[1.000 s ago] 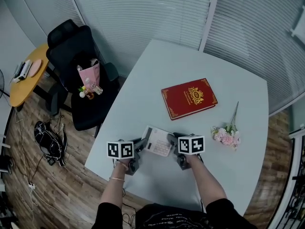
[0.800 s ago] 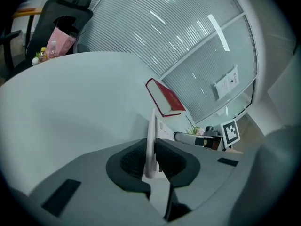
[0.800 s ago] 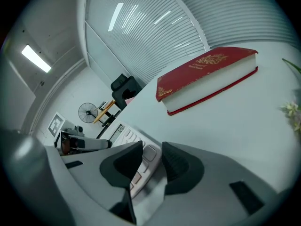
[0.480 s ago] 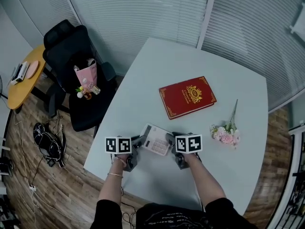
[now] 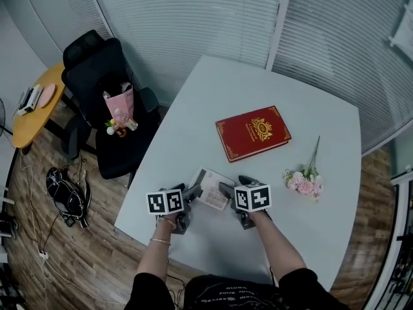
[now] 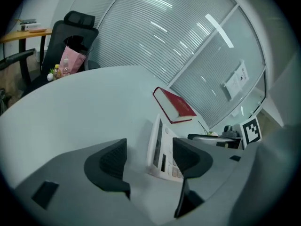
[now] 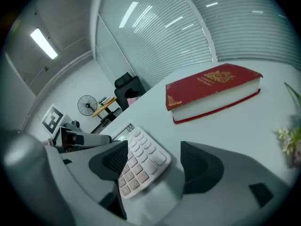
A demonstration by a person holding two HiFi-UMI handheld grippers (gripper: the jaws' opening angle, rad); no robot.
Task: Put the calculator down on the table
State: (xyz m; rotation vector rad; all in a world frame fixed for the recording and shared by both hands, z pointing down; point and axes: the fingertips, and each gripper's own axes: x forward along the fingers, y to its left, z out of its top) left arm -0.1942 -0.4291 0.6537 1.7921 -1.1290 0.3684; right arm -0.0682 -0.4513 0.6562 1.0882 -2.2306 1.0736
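Left gripper (image 5: 186, 190), right gripper (image 5: 236, 185): jaws opening wide, no longer pinching calculator (image 5: 210, 189). It lies flat on table (image 5: 213, 95), ends between parted pads. Put-down looks done.

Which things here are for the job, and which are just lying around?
For the job: calculator, table, left tongs, right tongs (both opening, the calculator loose between each pair).
Just lying about: red book, pink flowers, black chair, pink bag.
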